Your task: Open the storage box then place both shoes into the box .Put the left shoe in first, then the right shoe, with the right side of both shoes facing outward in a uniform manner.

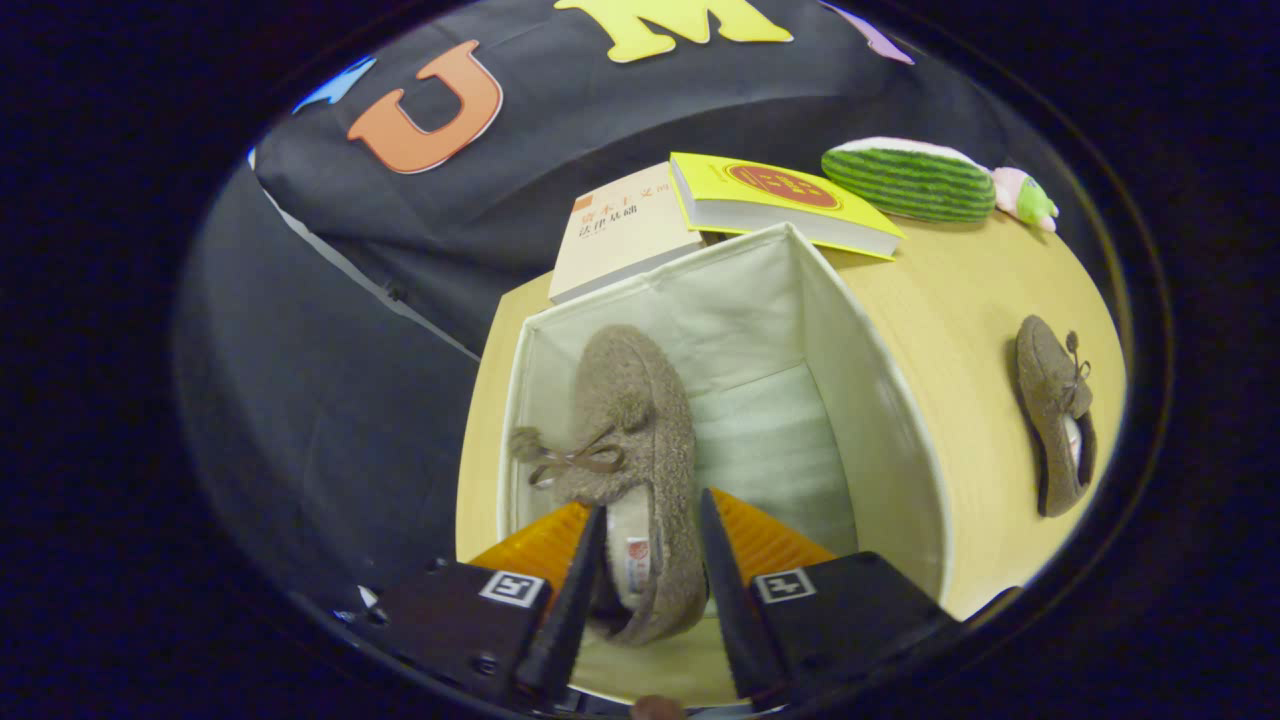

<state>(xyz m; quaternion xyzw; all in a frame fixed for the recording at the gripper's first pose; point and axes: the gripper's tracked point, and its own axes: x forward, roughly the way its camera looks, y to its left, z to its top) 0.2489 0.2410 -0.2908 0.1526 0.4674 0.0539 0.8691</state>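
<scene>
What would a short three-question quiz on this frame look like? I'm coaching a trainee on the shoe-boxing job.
1. True or false: the storage box is already open.
2. Where is the second shoe? A) on the table right of the box B) on the yellow book C) inside the box
3. What sits between the gripper jaws?

Key: 1. True. 2. A. 3. The heel end of the first shoe, which is in the box; whether both jaws press on it cannot be told.
</scene>
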